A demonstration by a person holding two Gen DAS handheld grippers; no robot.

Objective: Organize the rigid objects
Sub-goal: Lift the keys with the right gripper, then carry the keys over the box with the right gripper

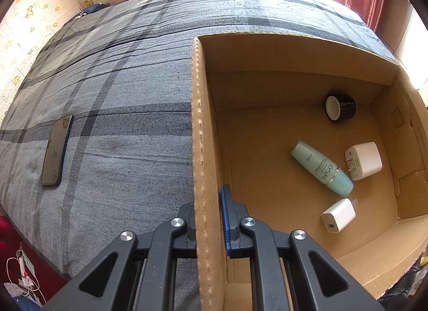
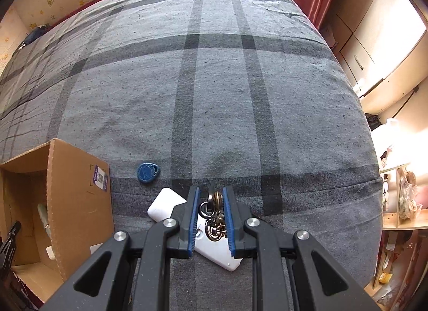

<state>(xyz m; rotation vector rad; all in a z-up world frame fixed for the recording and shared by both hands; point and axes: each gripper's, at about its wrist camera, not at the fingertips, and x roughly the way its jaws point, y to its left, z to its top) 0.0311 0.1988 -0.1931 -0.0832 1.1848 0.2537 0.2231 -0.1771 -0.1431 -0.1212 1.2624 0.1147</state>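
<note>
Left claw (image 1: 208,220) clamped on brown cardboard box wall (image 1: 199,129); right claw (image 2: 210,220) apart, straddling metal key bunch (image 2: 214,212), blue oval fob (image 2: 148,172) at 10 o'clock.

Right gripper (image 2: 210,220) jaws straddle a key bunch (image 2: 214,213) lying on a white flat device (image 2: 171,208), gaps either side. Blue key fob (image 2: 148,172) on bed (image 2: 227,97), near cardboard box (image 2: 77,198) at left.

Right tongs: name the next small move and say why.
Probably close the right tongs on the bunch of metal keys and rings. The bunch already sits between the two blue pads, which stand apart on either side of it. The left tongs straddle the side wall of the brown cardboard box, seemingly steadying it, so the box looks ready to receive the keys.
</note>
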